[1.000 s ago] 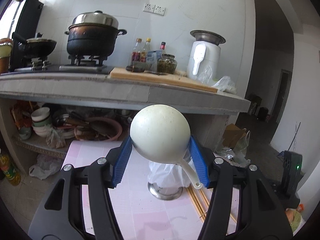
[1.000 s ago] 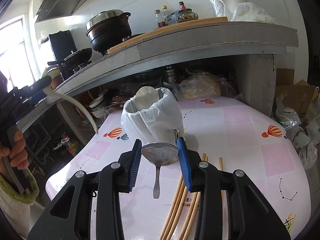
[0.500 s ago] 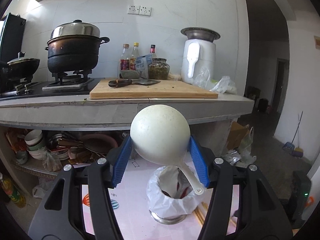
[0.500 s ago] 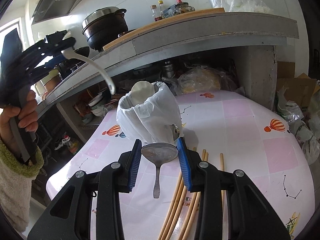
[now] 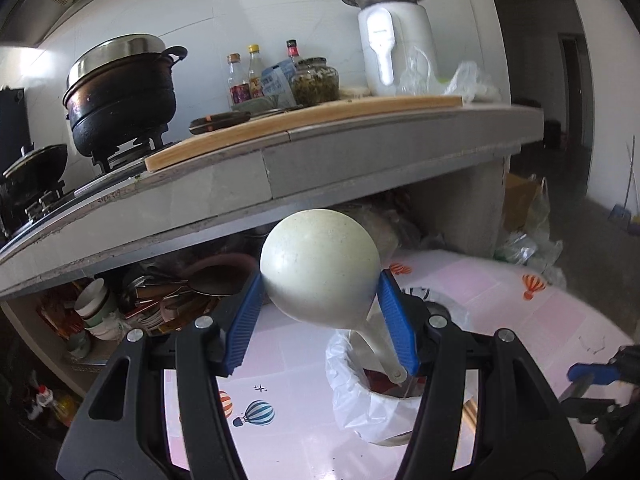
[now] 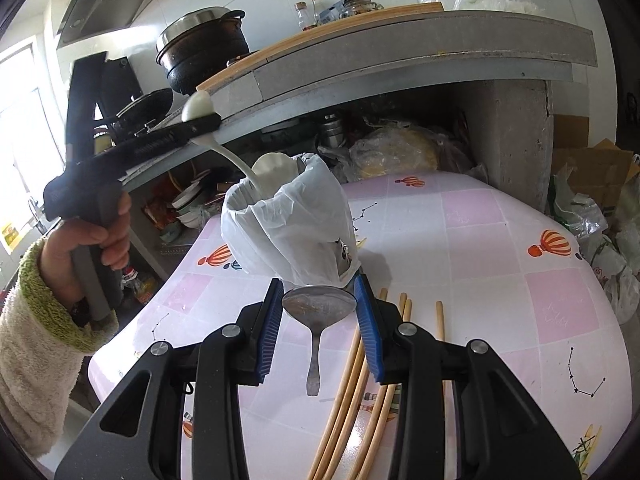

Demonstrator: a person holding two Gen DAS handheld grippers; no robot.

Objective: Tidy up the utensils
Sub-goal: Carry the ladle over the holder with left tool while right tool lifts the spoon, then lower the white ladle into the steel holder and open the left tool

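Step in hand: the white ladle [image 5: 320,268] is being fed handle-first into the bag-lined utensil holder [image 6: 288,224]. The left claw [image 5: 320,312] is clamped on the ladle's bowl, blue pads pressed on both sides; the handle tip sits at or just inside the holder's rim. A second white utensil [image 6: 272,168] is already standing in the holder.

The right claw [image 6: 319,308] is closed on the bowl of a metal spoon [image 6: 318,312], handle hanging toward the camera, held low above the surface [image 6: 480,240] just in front of the holder. Several chopsticks [image 6: 352,392] are left loose on the surface.

Next move, as judged: the handle should be lowered deeper before release, clear of the bag's loose edge; otherwise a snag or tip-out is likely.

View differences: the holder's interior and handle tip are shown only by the left wrist view; the ladle's curved handle in profile, the person's hand [image 6: 88,248] and the chopsticks are shown clearly only by the right wrist view.
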